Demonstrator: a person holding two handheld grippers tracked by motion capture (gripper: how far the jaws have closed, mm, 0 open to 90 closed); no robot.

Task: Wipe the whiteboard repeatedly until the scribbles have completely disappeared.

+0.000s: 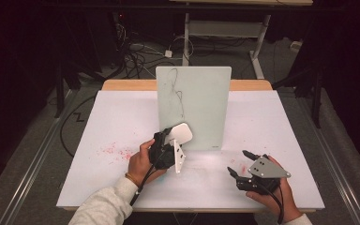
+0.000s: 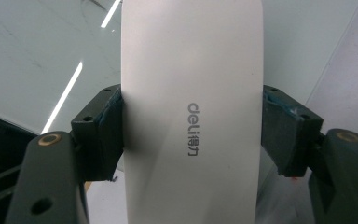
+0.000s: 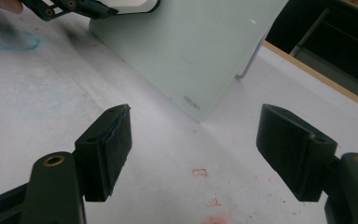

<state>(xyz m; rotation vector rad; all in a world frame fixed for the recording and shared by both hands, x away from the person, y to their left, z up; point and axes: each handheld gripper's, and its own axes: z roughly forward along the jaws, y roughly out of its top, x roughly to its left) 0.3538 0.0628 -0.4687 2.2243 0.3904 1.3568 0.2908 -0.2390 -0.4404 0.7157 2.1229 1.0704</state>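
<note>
Your workspace: a white table top (image 1: 262, 140) on a light wooden board whose edge (image 1: 126, 85) shows at the far side, with red smudges (image 1: 115, 151) near left. Around you, grey carpeted floor (image 1: 33, 154), with metal rails (image 1: 26, 176) along the left and right. Beyond the far edge, a tangle of black cables (image 1: 136, 56) on the floor and the white frame of another desk (image 1: 225, 29). Far room dark; light falls mainly on your table.

A white, rounded-rectangular plastic board eraser (image 1: 182, 133) with grey "deli" lettering, held off the table at centre frame, against the upright pale-green glass board (image 1: 201, 101).
</note>
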